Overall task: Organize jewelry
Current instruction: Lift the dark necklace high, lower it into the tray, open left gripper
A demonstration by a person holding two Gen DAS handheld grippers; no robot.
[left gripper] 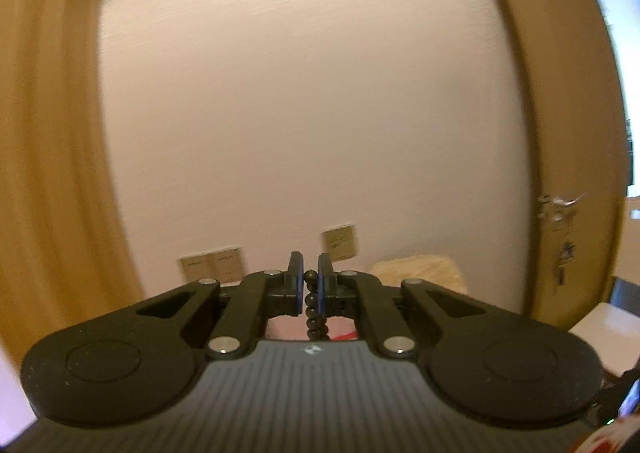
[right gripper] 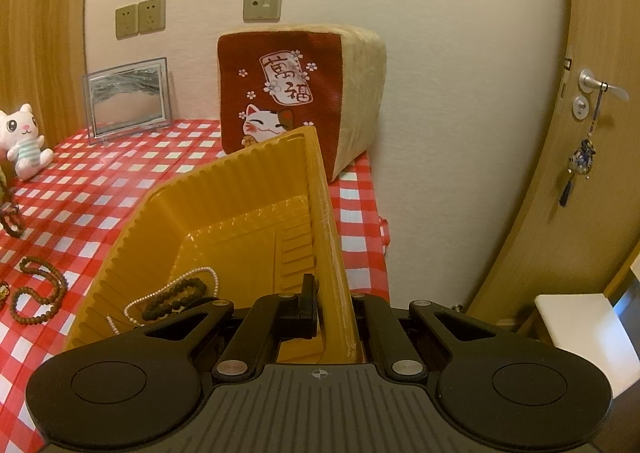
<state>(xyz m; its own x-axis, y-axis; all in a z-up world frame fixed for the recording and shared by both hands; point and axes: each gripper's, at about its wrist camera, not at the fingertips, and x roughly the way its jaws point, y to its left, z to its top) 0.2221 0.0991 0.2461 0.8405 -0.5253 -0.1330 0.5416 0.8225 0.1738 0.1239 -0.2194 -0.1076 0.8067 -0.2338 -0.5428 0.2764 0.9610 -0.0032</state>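
My left gripper [left gripper: 311, 273] is shut on a strand of dark round beads [left gripper: 313, 309], which hangs down between its blue pads; it is lifted and faces the wall. My right gripper [right gripper: 328, 301] is shut on the right wall of a yellow ribbed plastic tray [right gripper: 168, 221], which tilts up off the table. Inside the tray lie a white pearl necklace [right gripper: 176, 287] and a black bead bracelet [right gripper: 176, 299]. A brown bead necklace [right gripper: 38, 293] lies coiled on the red-checked cloth left of the tray.
A red cat-print cushion [right gripper: 280, 93] stands behind the tray against the wall. A framed picture [right gripper: 128, 97] and a white plush cat [right gripper: 24, 141] sit at the back left. More dark beads [right gripper: 10, 219] lie at the far left. A wooden door [right gripper: 592, 133] is at the right.
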